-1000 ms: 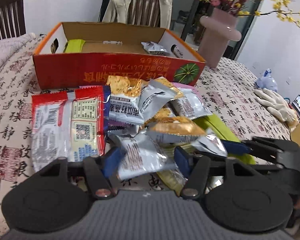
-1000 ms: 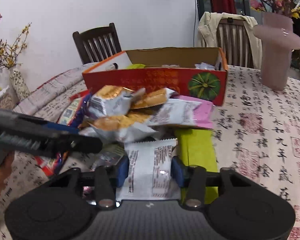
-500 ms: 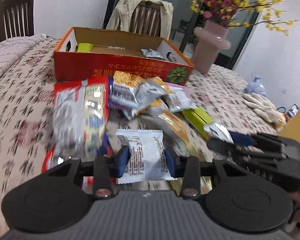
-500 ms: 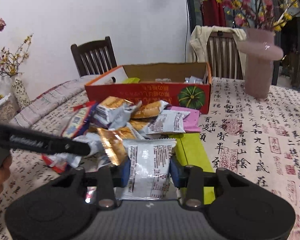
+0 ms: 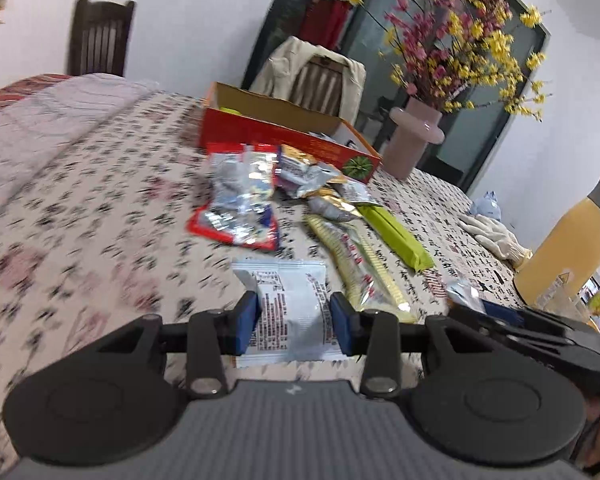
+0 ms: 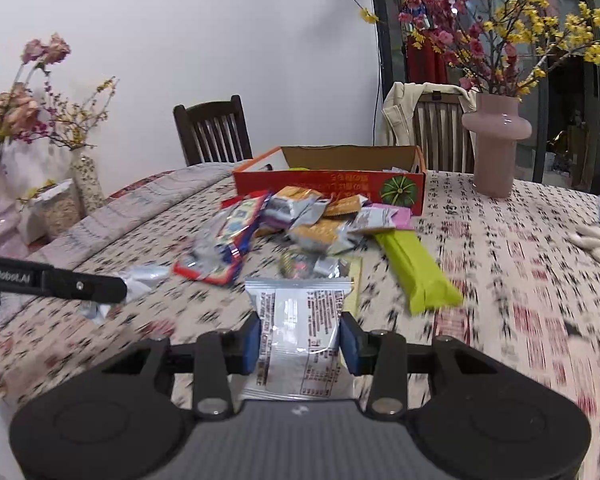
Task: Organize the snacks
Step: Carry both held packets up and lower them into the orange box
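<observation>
Gripping a white sachet (image 5: 290,312) edgewise, the left gripper (image 5: 292,318) is carrying it above the tablecloth (image 5: 80,208), jaws partly closed on its sides; the right gripper (image 6: 299,340) is pinching a matching silver sachet (image 6: 300,336) the same way. Both wrappers are looking slick and puffy, so either could be slipping loose before reaching the red box (image 6: 328,188). The left view is showing a yellow bottle (image 5: 568,240) near the table edge; the right view is revealing a dried-flower vase (image 6: 86,184) instead
</observation>
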`<state>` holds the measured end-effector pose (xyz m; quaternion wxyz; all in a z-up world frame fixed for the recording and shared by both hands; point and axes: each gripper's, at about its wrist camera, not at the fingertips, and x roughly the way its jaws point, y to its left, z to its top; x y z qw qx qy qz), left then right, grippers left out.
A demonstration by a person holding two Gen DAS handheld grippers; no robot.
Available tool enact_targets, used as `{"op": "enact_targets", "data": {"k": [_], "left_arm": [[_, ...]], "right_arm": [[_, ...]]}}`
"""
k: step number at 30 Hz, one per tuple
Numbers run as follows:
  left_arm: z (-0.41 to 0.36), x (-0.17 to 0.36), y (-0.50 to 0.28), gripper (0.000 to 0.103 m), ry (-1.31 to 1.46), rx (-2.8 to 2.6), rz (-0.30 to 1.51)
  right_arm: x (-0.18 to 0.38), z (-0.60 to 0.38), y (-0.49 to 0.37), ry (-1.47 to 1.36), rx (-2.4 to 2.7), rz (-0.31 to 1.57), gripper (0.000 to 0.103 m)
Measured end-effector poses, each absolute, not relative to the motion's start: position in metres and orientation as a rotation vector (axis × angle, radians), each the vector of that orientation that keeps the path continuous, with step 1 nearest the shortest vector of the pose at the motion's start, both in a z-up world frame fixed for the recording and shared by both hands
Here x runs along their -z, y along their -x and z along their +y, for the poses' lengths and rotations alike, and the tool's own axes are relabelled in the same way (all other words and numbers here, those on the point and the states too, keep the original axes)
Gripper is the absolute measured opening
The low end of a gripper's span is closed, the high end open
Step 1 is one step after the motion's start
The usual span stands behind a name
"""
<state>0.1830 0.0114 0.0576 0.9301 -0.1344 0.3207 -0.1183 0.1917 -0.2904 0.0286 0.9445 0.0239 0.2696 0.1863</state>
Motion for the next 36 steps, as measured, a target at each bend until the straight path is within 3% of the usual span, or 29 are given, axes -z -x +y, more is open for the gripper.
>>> {"op": "enact_targets", "data": {"k": [9,18,27,36], "left_arm": [[0.043,-0.062,-0.127,0.040,0.293,0.181,0.604],[0.050,-0.073,-0.116,0.040,0.288,0.178,0.560],[0.053,-0.088,-0.151,0.040,0.234,0.161,0.524],[0.048,-0.137,-0.247,0.041,0.172,0.207,0.426]], "right_arm": [[-0.040,-0.287,-0.108,-0.041,-0.361,0.501,0.039],[-0.051,-0.285,-0.087,-0.032,-0.348,0.462,0.039],[-0.059,-0.284,-0.118,0.011,-0.348,0.442,0.039],[-0.091,-0.282,-0.212,0.054,-0.347,0.402,0.039]]}}
